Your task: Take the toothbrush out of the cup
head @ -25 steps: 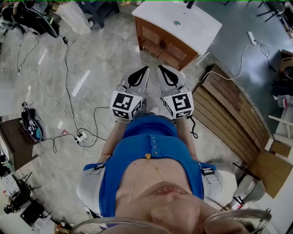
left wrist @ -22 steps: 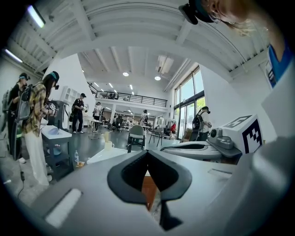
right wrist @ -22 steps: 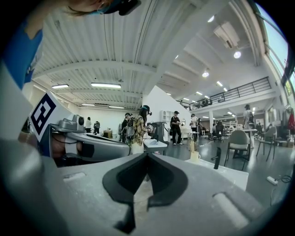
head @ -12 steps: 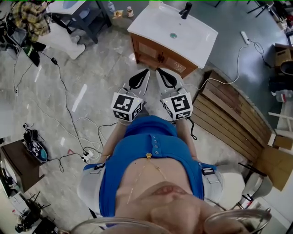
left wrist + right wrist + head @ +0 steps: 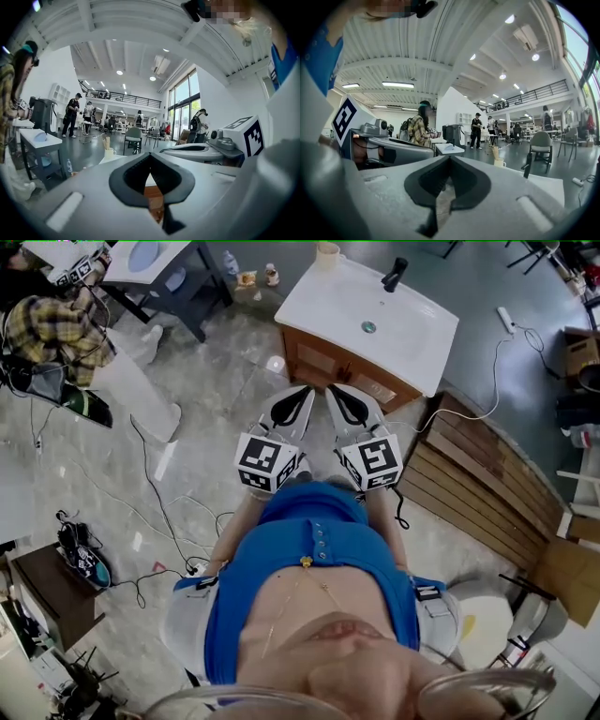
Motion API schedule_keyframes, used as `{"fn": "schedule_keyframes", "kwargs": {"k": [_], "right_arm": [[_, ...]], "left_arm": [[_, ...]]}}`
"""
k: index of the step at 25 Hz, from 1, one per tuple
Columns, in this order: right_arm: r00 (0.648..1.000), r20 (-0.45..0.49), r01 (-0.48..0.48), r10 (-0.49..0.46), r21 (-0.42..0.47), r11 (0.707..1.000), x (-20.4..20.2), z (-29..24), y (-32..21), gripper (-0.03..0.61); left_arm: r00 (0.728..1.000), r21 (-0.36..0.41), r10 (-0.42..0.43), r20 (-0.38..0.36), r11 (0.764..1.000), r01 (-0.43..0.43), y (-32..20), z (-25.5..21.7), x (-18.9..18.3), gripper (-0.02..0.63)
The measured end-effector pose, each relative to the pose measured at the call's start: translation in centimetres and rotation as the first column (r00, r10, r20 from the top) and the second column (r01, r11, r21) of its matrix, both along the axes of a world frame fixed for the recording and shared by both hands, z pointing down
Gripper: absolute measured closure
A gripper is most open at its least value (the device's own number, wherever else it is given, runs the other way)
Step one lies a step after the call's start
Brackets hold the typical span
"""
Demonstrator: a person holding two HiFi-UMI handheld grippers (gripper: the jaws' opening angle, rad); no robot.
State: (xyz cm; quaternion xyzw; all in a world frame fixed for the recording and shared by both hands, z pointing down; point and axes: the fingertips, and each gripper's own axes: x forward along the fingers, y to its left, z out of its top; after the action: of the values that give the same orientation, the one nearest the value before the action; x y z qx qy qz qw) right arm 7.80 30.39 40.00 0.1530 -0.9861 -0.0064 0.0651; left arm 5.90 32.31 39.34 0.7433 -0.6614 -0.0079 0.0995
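Note:
A cream cup [image 5: 327,254] stands on the far left corner of a white sink top [image 5: 403,329]. In the left gripper view the cup [image 5: 109,152] holds pale upright sticks, probably the toothbrush [image 5: 107,142]. The right gripper view shows that cup [image 5: 499,162] and the toothbrush [image 5: 495,152] too. My left gripper [image 5: 301,391] and right gripper [image 5: 330,390] are held side by side in front of my chest, well short of the sink. Both are shut with nothing between the jaws. Their tips meet in the left gripper [image 5: 150,154] and right gripper [image 5: 450,157] views.
A black faucet [image 5: 395,275] rises at the back of the sink, above a wooden cabinet [image 5: 328,367]. Wooden slats [image 5: 478,474] lie on the floor at the right. Cables [image 5: 169,512] trail across the floor at the left. A person in a plaid shirt [image 5: 47,329] stands by a table [image 5: 164,263].
The sink cabinet has shifted in the head view and its far edge with the cup has come into sight. Both grippers stay together in front of my chest, still shut.

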Motion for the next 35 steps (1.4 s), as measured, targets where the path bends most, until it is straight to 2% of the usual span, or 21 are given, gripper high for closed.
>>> {"fn": "schedule_keyframes", "kwargs": {"k": [7, 18, 35], "right_arm": [[1.000, -0.011, -0.019, 0.019, 0.018, 1.000, -1.3, -0.2, -0.1, 0.577], [0.999, 0.011, 0.030, -0.030, -0.002, 1.000, -3.6, 0.4, -2.6, 0.577], [0.993, 0.052, 0.107, -0.105, -0.026, 0.994, -8.3, -0.3, -16.6, 0.577]], "left_arm": [[1.000, 0.013, 0.003, -0.031, 1.000, -0.002, -0.2, -0.2, -1.5, 0.612], [0.998, 0.004, -0.051, -0.037, 0.999, 0.052, -2.5, 0.3, -3.4, 0.612], [0.995, 0.003, -0.097, -0.013, 0.995, 0.097, -16.7, -0.7, -7.2, 0.612]]}}
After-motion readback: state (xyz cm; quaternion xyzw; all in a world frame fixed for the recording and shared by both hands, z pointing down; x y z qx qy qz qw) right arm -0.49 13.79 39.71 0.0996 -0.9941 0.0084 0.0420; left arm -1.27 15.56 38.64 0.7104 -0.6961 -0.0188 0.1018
